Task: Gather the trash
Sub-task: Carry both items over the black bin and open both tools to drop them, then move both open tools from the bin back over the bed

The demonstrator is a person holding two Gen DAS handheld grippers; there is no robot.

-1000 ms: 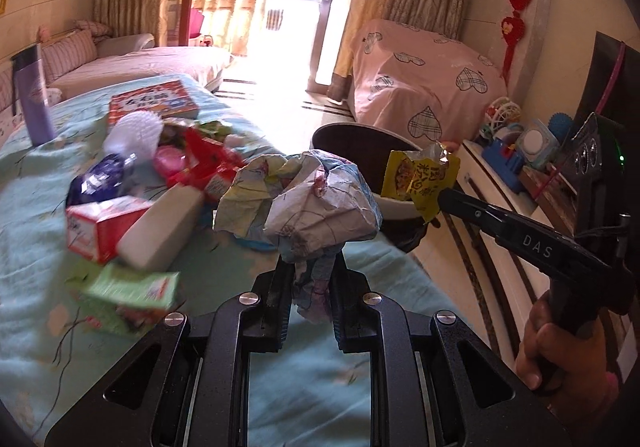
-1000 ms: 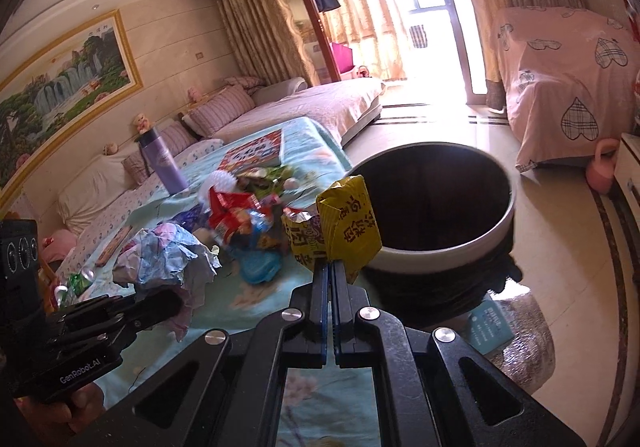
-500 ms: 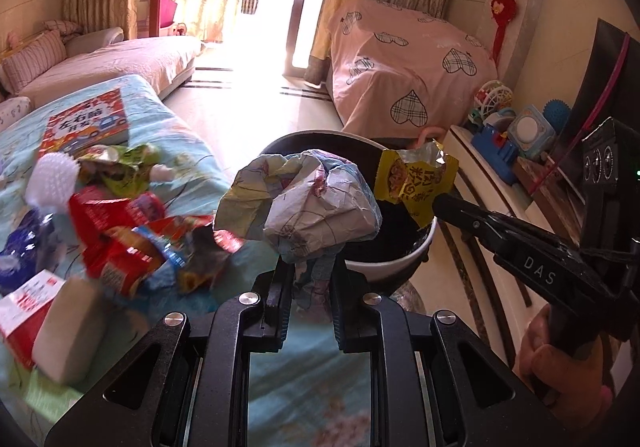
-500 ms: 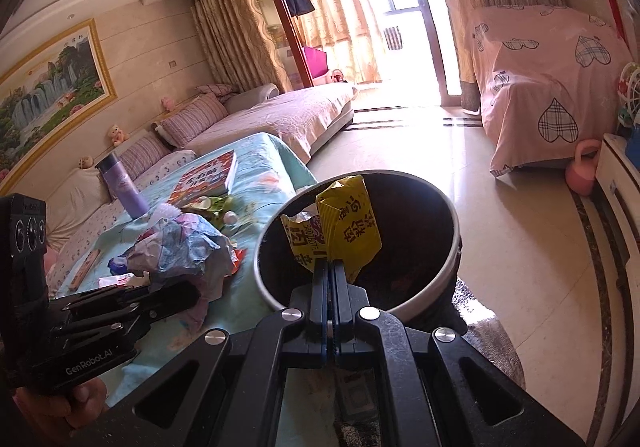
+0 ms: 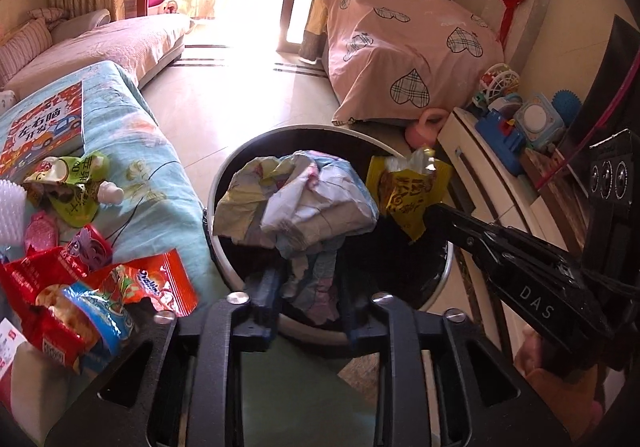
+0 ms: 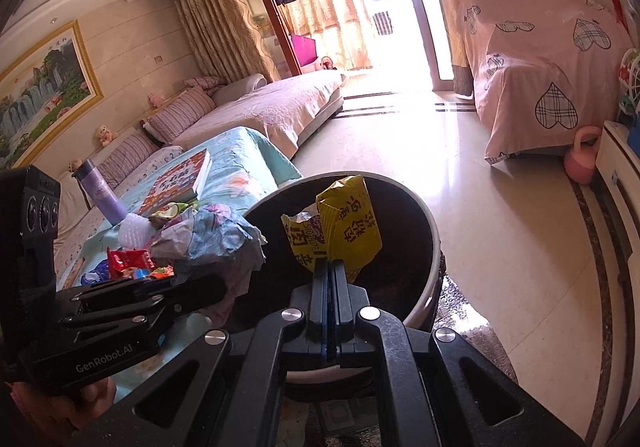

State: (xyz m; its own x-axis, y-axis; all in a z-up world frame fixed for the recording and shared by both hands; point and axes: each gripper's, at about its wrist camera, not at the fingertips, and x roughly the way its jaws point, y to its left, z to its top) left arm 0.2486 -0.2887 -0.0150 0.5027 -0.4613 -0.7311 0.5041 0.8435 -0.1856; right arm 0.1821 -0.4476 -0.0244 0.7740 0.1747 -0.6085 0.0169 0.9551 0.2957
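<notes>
Releasing is the step in hand. The left gripper (image 5: 306, 289) is opening its jaws, the crumpled pastel paper wad (image 5: 296, 203) between them and above the mouth of the round dark bin with a pale rim (image 5: 224, 183). The right gripper (image 6: 330, 271), beginning to part its jaws, pinches the yellow printed snack wrapper (image 6: 340, 231) over that bin. Both bundles should fall clear if the jaws spread fully. To the bin's left the table's teal cloth edge (image 5: 176, 183) crowds close; to its right the floor lies open.
</notes>
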